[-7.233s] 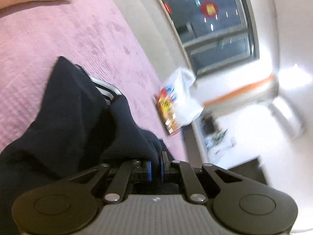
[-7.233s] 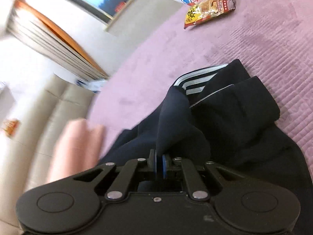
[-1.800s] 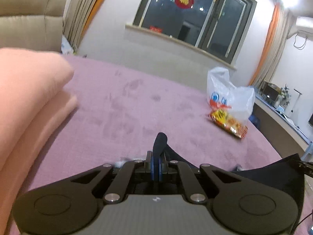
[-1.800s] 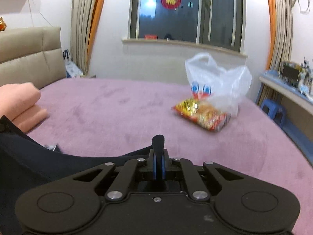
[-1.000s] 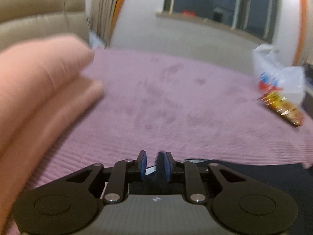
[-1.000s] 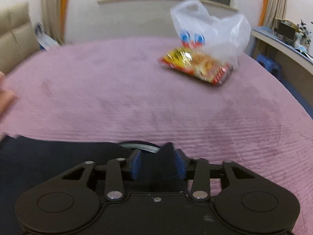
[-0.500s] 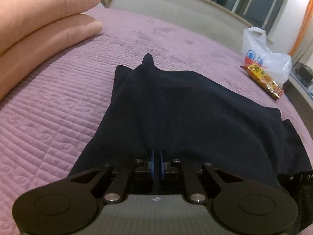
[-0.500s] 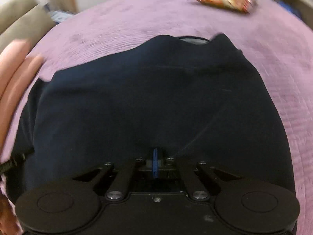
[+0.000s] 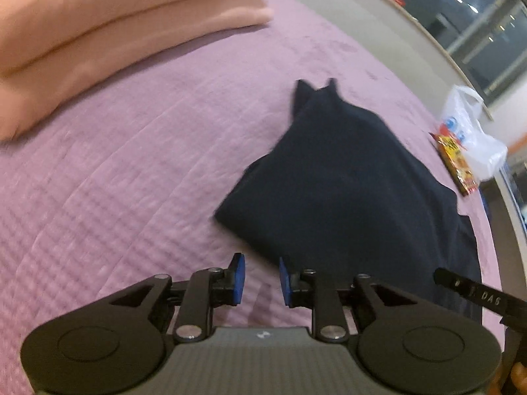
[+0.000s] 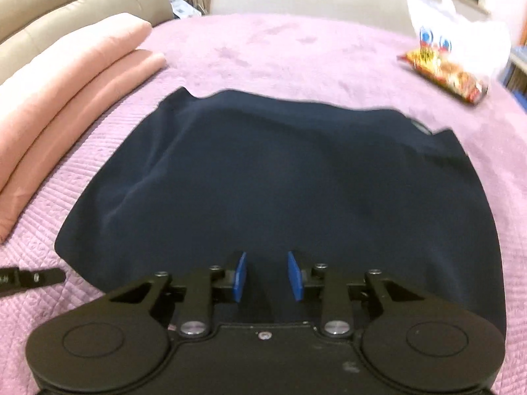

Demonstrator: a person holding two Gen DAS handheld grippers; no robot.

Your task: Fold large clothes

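Thin white plastic carrier bag with a blue-and-red cartoon-eyes print [image 10: 461,29] sits on the quilted purple bedspread [image 9: 108,177], beyond the far right corner of the dark navy folded garment [image 10: 280,181]; bag contents not visible. A red-and-yellow printed snack packet [image 10: 444,75] lies flat on the bedspread against the bag's front, outside it; its print is too blurred to read. Garment lies spread flat on the bedspread, with the stacked folded pink blankets [image 10: 62,85] to its left. Left gripper [image 9: 259,281]: fingers released, have just been opening, gap empty, bare bedspread showing through it at the garment's near left corner, cloth just beside the right-hand blue pad [image 9: 284,283] but not pinched. Right gripper [image 10: 267,276]: fingers also released, just been opening, poised over the garment's near edge with navy cloth seen through the gap, nothing clamped. Black bar at the left view's right edge carries white letters "DAS" [image 9: 490,298], remainder unreadable.
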